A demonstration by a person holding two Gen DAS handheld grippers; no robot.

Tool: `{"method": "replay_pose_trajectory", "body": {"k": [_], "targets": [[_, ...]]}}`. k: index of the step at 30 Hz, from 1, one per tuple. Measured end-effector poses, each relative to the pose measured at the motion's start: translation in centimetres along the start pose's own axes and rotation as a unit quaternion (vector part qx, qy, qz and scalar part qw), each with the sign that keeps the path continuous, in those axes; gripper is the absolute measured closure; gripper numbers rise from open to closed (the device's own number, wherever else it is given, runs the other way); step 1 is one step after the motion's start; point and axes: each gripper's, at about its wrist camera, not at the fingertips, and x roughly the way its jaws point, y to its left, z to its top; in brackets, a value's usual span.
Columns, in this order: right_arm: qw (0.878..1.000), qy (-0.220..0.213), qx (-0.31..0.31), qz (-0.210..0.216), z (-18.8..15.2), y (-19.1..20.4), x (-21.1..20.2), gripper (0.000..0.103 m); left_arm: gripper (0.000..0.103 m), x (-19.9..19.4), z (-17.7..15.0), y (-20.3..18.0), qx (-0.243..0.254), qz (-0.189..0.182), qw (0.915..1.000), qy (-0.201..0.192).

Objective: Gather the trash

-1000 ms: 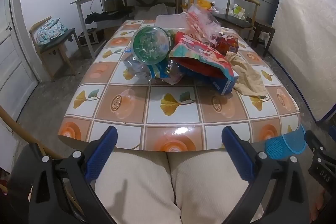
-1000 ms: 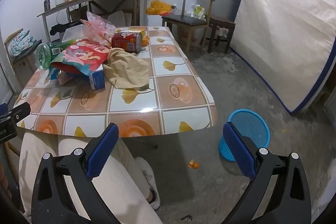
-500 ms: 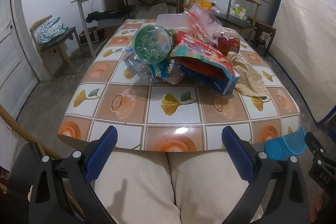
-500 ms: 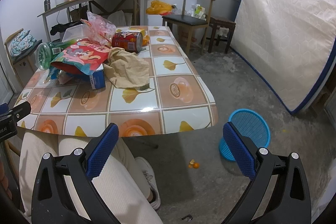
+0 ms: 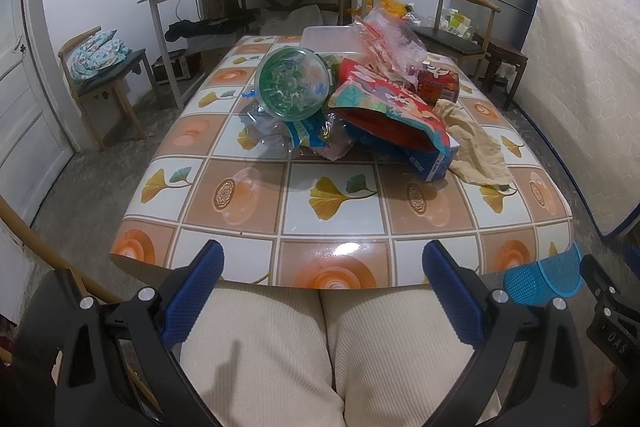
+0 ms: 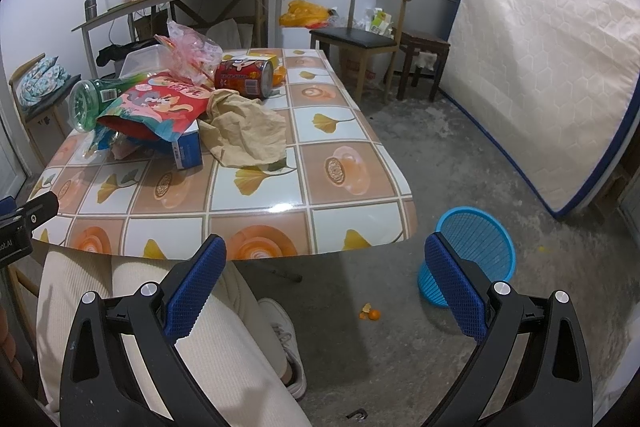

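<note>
Bench point(image 5: 248, 195): trash pile in the middle.
Bottle point(image 5: 294, 83): left side of pile.
Snack bag point(image 5: 384, 107): on the box point(image 5: 430, 163).
Cloth point(image 5: 476, 143): right of box.
Basket point(image 6: 476, 247): on floor, by bench's near right corner.

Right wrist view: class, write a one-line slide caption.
Open right gripper faces a trash-strewn table, blue basket on the floor.

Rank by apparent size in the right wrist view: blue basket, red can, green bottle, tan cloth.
1. Blue basket, though it is nearest the camera, which inflates it.
2. Tan cloth.
3. Green bottle and red can look alike; no ranking.
</note>
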Motion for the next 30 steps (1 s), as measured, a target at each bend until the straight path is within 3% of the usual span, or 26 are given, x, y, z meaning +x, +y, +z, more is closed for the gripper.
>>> {"method": "replay_pose_trajectory", "body": {"k": [30], "targets": [[1.0,0.001,0.0,0.0,0.11,0.43,-0.08,0.008,0.006,0.44,-0.15,0.58,-0.003,0.001,1.0,0.001]]}}
